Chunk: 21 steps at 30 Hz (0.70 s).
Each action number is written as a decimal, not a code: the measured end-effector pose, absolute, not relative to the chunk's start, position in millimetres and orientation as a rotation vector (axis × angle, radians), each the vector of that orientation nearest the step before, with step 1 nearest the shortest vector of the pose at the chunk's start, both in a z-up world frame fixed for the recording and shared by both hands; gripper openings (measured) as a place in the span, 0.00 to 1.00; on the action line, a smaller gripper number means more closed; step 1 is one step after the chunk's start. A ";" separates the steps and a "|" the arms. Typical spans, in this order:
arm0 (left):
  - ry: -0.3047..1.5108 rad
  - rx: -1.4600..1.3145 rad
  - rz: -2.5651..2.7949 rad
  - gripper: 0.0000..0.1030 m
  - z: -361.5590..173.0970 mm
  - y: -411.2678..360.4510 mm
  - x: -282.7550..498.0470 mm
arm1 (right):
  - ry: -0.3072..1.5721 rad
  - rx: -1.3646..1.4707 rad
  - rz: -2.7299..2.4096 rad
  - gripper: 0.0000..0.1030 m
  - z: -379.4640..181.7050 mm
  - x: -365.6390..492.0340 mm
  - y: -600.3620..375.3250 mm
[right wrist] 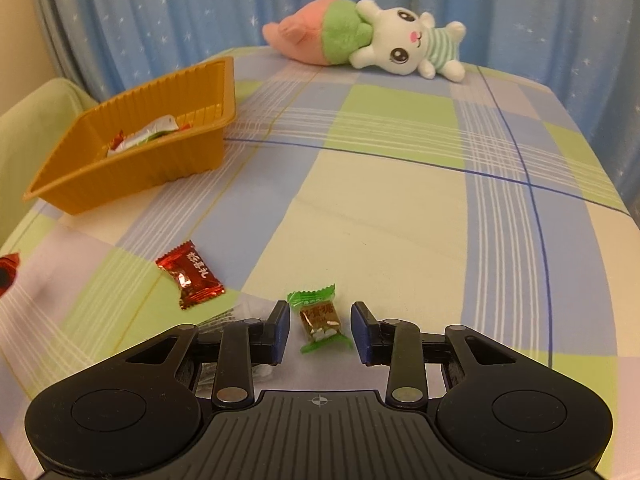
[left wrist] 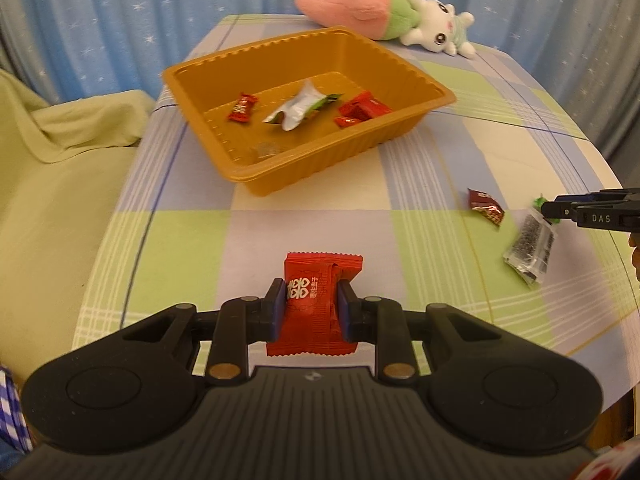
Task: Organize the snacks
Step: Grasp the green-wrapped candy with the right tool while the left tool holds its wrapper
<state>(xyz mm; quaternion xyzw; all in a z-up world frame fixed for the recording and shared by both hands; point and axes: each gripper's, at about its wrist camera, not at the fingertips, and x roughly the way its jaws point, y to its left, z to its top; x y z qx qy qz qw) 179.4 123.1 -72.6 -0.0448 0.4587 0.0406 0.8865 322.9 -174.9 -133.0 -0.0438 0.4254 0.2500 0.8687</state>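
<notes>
My left gripper (left wrist: 311,304) is shut on a red snack packet (left wrist: 316,300) and holds it above the checked tablecloth, short of the orange tray (left wrist: 240,60). The tray holds several wrapped snacks, red ones and a silver-green one (left wrist: 298,106). My right gripper (right wrist: 320,332) is open, its fingers on either side of a green-wrapped candy (right wrist: 318,318) lying on the cloth. A dark red candy (right wrist: 191,274) lies to its left; it also shows in the left wrist view (left wrist: 486,205). A clear packet of dark bits (left wrist: 530,246) lies beside the right gripper (left wrist: 546,209).
A pink, green and white plush toy (right wrist: 360,38) lies at the table's far edge before a blue curtain. The tray (right wrist: 132,152) sits at the table's far left in the right wrist view. A green-covered seat (left wrist: 52,184) stands left of the table.
</notes>
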 end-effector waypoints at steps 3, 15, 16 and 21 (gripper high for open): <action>0.953 -0.099 0.109 0.23 -71.9 126.2 177.3 | 0.898 -0.102 0.530 0.33 -137.5 326.6 -172.0; 0.932 -0.095 0.121 0.23 -63.2 122.7 178.3 | 0.884 -0.139 0.548 0.21 -120.6 318.9 -168.3; 0.929 -0.096 0.116 0.23 -61.9 121.4 178.3 | 0.879 -0.137 0.549 0.21 -115.6 317.0 -167.8; 0.909 -0.093 0.091 0.23 -54.1 112.6 179.1 | 0.858 -0.123 0.567 0.21 -90.6 305.9 -165.1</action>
